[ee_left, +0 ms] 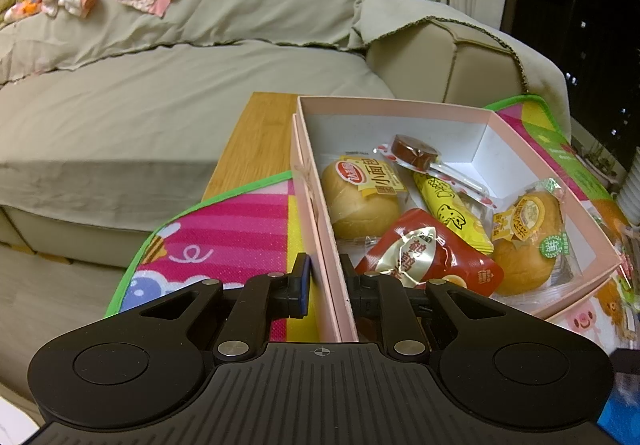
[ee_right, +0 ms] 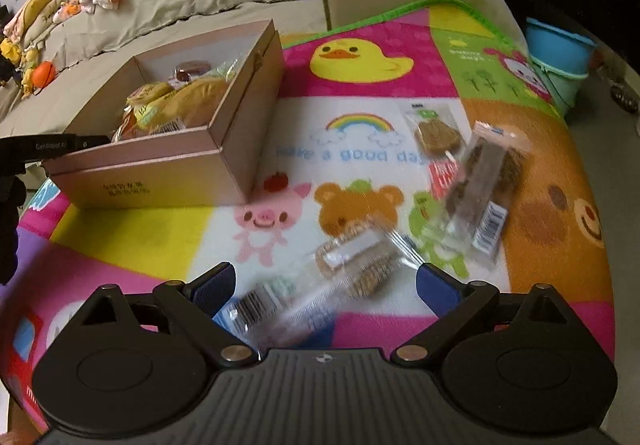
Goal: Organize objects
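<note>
My left hand-held gripper point(ee_left: 323, 281) pinches the box point(ee_left: 338, 309) wall at lower centre; snacks point(ee_left: 426, 255) lie inside. My right hand-held gripper point(ee_right: 325, 285) is spread over a blurred packet point(ee_right: 352, 265) at lower centre on the mat point(ee_right: 360, 81); two more packets point(ee_right: 480, 189) lie right of centre.

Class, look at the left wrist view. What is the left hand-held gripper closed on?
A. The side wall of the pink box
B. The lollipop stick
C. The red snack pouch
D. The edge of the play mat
A: the left hand-held gripper has one finger outside and one inside the pink box, pinching its near side wall, while the red snack pouch and lollipop lie loose inside.
</note>
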{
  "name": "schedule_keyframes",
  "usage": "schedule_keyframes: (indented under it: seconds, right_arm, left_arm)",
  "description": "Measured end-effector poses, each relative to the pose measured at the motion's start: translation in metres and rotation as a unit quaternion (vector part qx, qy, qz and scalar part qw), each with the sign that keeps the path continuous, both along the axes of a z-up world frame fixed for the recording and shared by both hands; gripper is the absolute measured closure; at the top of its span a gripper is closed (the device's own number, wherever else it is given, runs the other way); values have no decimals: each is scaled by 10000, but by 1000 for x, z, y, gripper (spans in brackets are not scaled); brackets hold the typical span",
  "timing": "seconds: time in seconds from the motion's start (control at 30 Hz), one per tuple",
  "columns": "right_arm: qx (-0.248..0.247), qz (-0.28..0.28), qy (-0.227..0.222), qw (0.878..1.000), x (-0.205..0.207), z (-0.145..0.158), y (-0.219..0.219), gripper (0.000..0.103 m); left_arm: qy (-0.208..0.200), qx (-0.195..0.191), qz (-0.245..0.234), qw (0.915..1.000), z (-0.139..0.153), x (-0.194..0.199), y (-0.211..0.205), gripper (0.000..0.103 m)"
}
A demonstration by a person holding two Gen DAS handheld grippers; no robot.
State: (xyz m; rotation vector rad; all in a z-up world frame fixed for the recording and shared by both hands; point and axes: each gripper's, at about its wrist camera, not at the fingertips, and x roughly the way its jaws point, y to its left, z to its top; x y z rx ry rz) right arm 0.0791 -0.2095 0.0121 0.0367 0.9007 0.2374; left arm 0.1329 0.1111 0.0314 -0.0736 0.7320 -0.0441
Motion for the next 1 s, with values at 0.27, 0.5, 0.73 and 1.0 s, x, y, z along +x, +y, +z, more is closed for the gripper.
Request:
schedule_keyframes:
  seconds: [0.27, 0.5, 0.73, 1.0]
  right_arm:
    - [-403, 364, -410, 9977, 11, -7, 22, 6]
    - [-460, 429, -410, 9972, 1, 0, 15, 44]
    - [-654, 594, -259, 9958, -11, 8, 14, 63]
    - [-485, 770, -359, 9952, -26, 33, 18, 63]
  left_arm:
    - [4, -11, -7, 10000, 0, 0, 0, 87]
    - [6, -11, -7, 10000, 0, 0, 0, 87]
    - [9, -16, -2, 10000, 0, 0, 1, 87]
    - [4, -31, 3, 10000, 1, 0, 1, 86]
